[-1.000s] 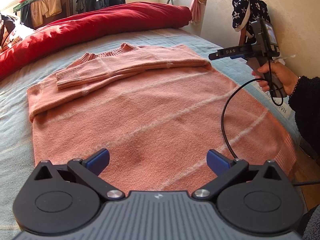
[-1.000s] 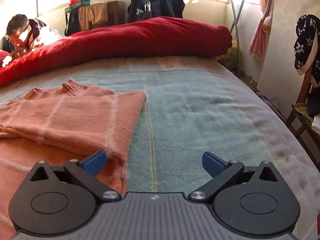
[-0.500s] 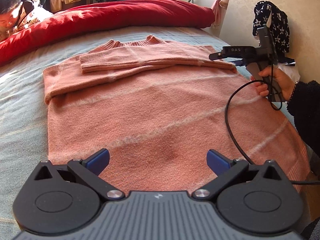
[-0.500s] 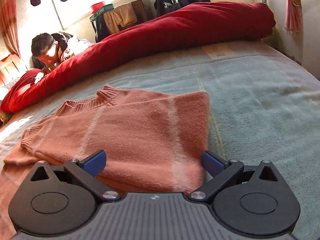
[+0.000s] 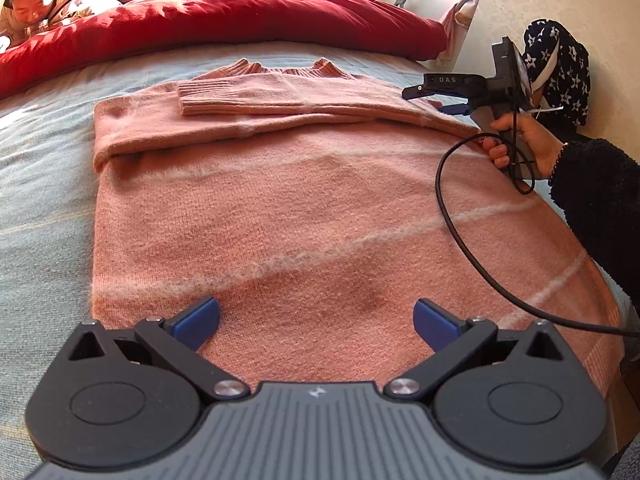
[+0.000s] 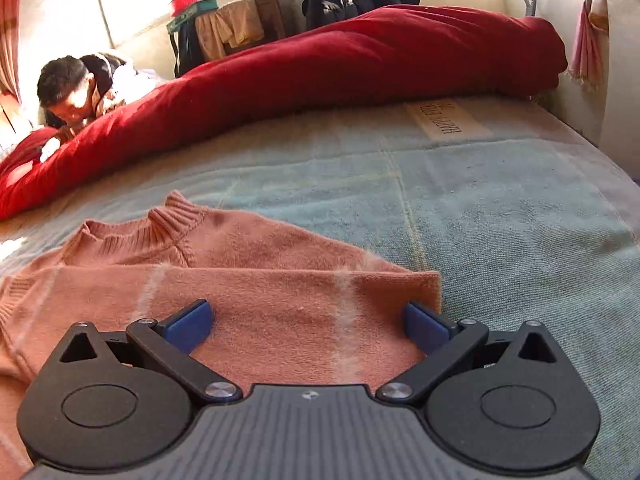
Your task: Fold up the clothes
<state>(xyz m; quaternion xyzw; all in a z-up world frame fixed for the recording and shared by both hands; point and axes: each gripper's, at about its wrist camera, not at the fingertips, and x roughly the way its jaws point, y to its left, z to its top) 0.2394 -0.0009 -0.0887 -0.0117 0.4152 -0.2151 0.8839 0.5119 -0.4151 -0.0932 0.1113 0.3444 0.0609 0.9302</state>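
— What did you see from my left tongs (image 5: 316, 316)?

— I saw the blue pads spread wide with nothing between them. They hung over the bottom part of the pink sweater (image 5: 304, 208). The sweater lay flat on the bed (image 5: 44, 184), on a light blue cover. Both sleeves were folded across the chest, near 12 o'clock in that view, and the ribbed cuff (image 5: 208, 98) of the top sleeve pointed toward 10 o'clock.

— And my other hand?

— At 2 o'clock I saw my right hand (image 5: 524, 148) in a dark fuzzy sleeve, gripping the handle of the right tongs (image 5: 436, 100). A black cable (image 5: 452, 216) looped down from it across the sweater.

— What did the right tongs (image 6: 306, 322) look like up close?

— They were spread wide too, and held nothing. They sat over the shoulder corner of the sweater (image 6: 280, 304). The right blue pad was just by the folded edge. I could not tell if it touched the wool. The collar (image 6: 172, 216) was at 10 o'clock.

— Anything else on the bed?

— A big red blanket (image 6: 360, 64) was rolled up along the far side, from 9 to 1 o'clock. A person (image 6: 76, 88) leaned on it at 10 o'clock.
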